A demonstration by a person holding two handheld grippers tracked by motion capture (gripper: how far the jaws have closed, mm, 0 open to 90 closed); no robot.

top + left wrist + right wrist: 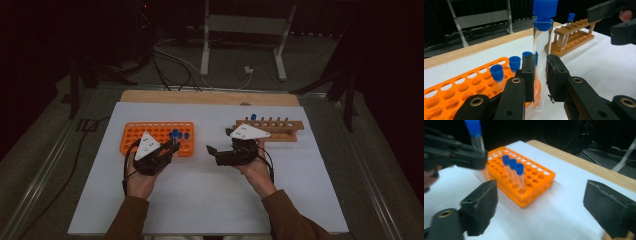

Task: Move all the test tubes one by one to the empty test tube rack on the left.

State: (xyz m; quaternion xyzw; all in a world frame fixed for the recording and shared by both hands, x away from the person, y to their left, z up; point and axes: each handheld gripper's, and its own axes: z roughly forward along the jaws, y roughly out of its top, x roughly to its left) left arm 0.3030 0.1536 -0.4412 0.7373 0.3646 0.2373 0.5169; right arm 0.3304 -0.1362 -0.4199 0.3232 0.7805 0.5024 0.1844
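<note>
On the white tabletop (200,200), one capped tube (542,62) is clamped upright by the left gripper (540,75) just beside the orange rack's (150,132) right end. Three tubes (512,173) are still held there, one blue-capped tube (253,118) is seated in the wooden rack (272,129) near the far right corner, so most transfers appear left. The right gripper's (540,205) fingers are spread wide, empty.

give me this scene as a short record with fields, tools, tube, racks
left tool: shut on tube
tube: clear, blue cap, upright, lifted clear of the orange rack
right tool: open, holding nothing, facing the orange rack
orange rack: on the left of the white sheet, three capped tubes in a row near one end
wooden rack: on the right, one blue-capped tube at its left end
white sheet: covers the table under both racks
</note>
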